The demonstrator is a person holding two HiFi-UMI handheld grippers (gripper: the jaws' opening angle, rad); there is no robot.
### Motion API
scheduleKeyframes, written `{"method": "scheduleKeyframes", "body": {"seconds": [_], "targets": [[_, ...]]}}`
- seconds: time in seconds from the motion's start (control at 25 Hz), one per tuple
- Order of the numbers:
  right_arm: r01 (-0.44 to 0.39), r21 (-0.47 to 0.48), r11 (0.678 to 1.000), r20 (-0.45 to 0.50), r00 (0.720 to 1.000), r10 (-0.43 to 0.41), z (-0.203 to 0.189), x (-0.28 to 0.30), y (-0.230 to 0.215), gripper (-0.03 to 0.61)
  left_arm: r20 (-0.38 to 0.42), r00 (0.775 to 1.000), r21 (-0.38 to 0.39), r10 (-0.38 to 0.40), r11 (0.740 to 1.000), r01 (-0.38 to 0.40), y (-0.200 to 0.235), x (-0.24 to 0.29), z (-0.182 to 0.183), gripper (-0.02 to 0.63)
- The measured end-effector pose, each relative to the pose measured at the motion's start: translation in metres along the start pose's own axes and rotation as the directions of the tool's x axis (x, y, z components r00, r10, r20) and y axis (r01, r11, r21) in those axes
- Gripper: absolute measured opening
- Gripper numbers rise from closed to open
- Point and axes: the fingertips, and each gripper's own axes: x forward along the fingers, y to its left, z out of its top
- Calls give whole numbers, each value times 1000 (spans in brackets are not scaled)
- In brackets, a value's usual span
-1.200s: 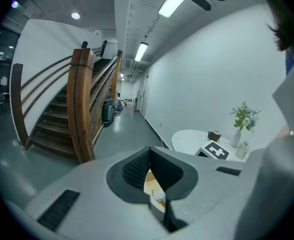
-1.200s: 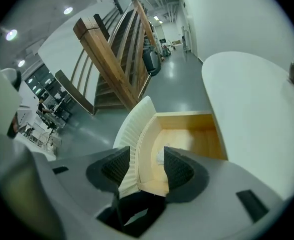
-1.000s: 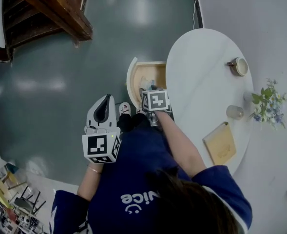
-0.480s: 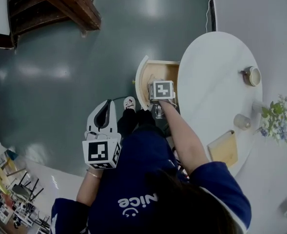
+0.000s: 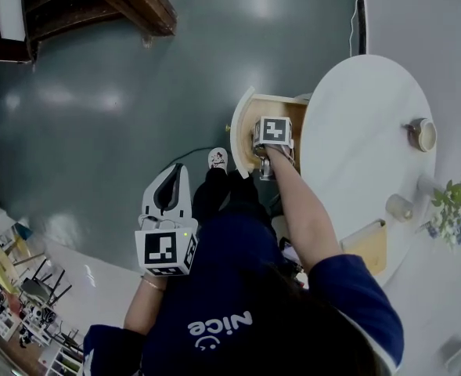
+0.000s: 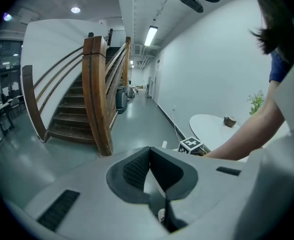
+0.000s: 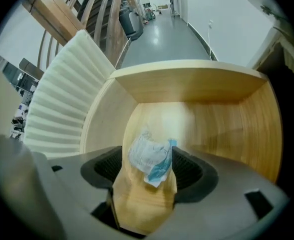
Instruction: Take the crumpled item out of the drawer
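Reaches steeply down into the open wooden drawer (image 7: 186,86) with the right gripper (image 7: 147,171), jaws just now opening to a wide spread, straddling the crumpled white-and-blue item (image 7: 146,155) on the drawer floor, neither side pressing it. Holds the left gripper (image 6: 149,156) off aside, jaw tips together, gripping nothing.

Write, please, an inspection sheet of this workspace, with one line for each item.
surface: white oval table, with its drawer pulled open.
job's things: crumpled item lies on the drawer floor.
clutter: cup, small jar, flowers and wooden board on the table.
grippers: right gripper jaws have just been opening, item between them, not gripped; left gripper shut, empty.
cables: thin cord by the wall, probably.
surroundings: wooden staircase, grey floor.
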Motion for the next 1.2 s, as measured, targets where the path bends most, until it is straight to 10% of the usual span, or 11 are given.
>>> {"method": "scheduleKeyframes", "body": {"seconds": [0.52, 1.2], "targets": [[19, 64, 998, -107, 994, -12, -8, 28, -10, 317, -26, 999, -32, 40, 999, -41, 2, 2, -4, 5], [46, 9, 999, -85, 995, -45, -9, 27, -14, 150, -30, 1000, -56, 0, 998, -2, -13, 6, -1, 5]]}}
